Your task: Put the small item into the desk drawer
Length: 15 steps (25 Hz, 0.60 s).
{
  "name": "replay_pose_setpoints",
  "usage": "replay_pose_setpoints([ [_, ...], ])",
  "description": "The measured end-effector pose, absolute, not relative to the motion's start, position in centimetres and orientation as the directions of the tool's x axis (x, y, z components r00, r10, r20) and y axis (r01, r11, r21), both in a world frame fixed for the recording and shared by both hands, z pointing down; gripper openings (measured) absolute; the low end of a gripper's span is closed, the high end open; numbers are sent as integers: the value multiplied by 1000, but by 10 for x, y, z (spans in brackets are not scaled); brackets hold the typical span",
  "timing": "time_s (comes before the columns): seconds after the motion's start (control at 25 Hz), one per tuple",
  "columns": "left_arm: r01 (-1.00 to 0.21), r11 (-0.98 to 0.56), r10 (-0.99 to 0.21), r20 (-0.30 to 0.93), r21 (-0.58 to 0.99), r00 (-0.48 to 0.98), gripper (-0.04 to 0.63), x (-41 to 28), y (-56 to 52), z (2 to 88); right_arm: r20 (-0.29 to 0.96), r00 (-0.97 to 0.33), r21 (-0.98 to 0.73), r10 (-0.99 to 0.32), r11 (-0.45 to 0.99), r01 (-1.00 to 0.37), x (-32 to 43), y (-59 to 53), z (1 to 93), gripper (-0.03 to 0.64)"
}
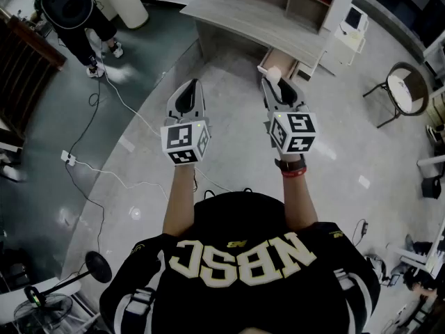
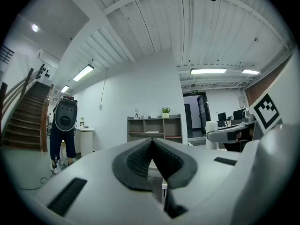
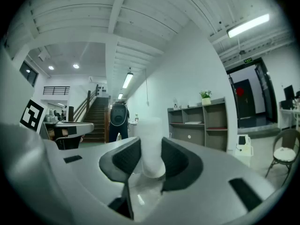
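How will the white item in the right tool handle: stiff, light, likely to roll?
The white item looks round-sided, so it may roll if laid down. It shows no denting in the right tool, so it is probably fairly stiff.

Open floor [image 1: 229, 92] before desk [image 1: 243, 16], chair [image 1: 407, 92] right
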<state>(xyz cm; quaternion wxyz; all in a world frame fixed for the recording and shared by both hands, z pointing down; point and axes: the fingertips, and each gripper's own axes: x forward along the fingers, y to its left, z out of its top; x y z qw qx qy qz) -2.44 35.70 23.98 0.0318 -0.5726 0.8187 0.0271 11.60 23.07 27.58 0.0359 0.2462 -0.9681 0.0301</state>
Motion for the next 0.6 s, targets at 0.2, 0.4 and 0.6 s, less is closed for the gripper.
replay_pose_setpoints([
  [0.2, -937, 347, -934, -82, 30, -348, 12, -10, 349, 242, 77, -874, -33, -480, 875, -483, 131, 217, 278, 139],
  [0.4, -939, 333, -938, -67, 89, -339, 12, -6, 344, 253, 82, -889, -47, -450, 890, -454, 127, 214, 287, 138],
  [0.6, -949, 300, -951, -51, 91, -306, 14, -3, 326, 257, 72, -900, -52, -430, 899, -434, 121, 201, 292, 141],
])
